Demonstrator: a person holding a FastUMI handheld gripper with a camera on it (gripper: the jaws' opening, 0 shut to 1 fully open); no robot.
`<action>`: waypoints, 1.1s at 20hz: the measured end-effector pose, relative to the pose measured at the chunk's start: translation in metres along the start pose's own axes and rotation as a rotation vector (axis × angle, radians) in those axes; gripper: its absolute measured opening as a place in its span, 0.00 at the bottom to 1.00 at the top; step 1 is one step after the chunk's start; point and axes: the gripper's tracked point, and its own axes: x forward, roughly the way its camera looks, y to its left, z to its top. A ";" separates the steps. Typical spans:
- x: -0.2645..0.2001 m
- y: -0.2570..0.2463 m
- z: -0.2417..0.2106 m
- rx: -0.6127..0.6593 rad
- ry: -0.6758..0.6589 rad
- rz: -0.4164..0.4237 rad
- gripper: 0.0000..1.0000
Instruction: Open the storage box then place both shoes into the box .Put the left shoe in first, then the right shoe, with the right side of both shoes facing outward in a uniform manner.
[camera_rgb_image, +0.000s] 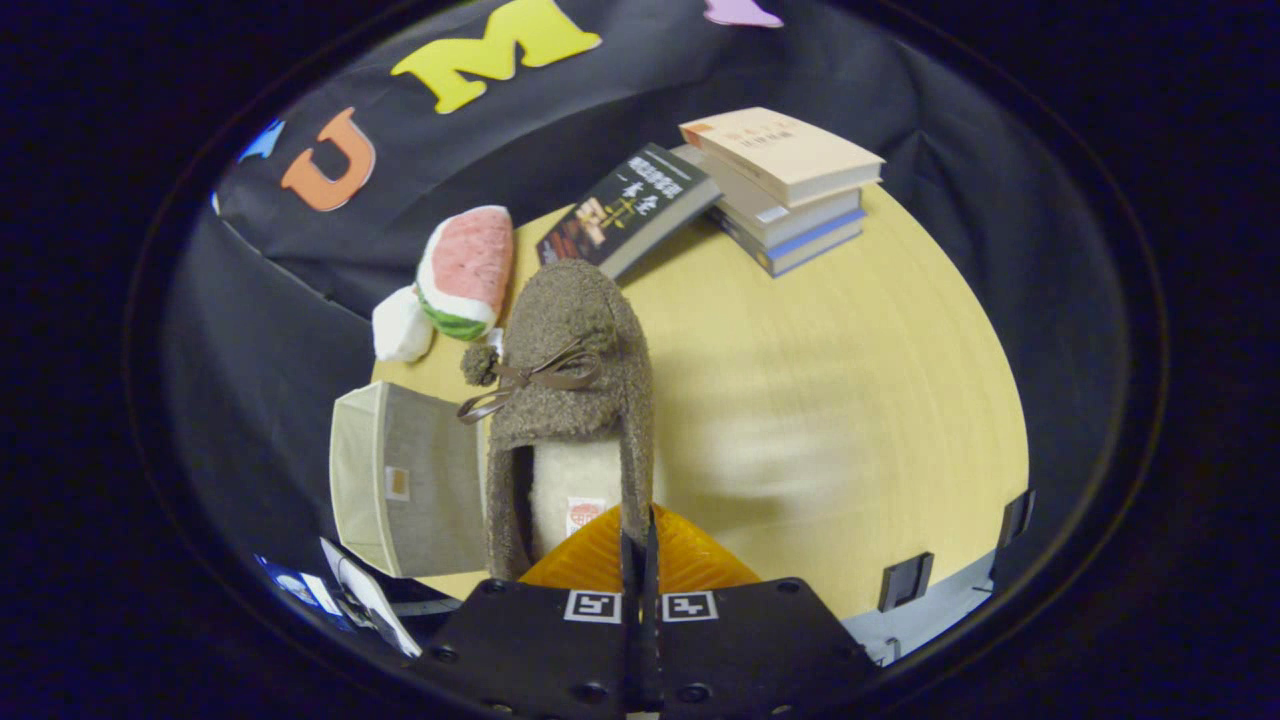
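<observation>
I have the fingers (640, 545) clamped on the heel rim of the fuzzy shoe (570, 390), lifted over the worktop (830, 400) just right of the box (410, 480), ready to drop in.
</observation>
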 end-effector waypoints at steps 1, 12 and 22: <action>-0.005 0.022 0.001 -0.022 -0.006 0.015 0.00; 0.013 0.238 -0.054 -0.181 0.062 0.132 0.00; 0.091 0.256 -0.102 -0.007 0.115 -0.180 0.00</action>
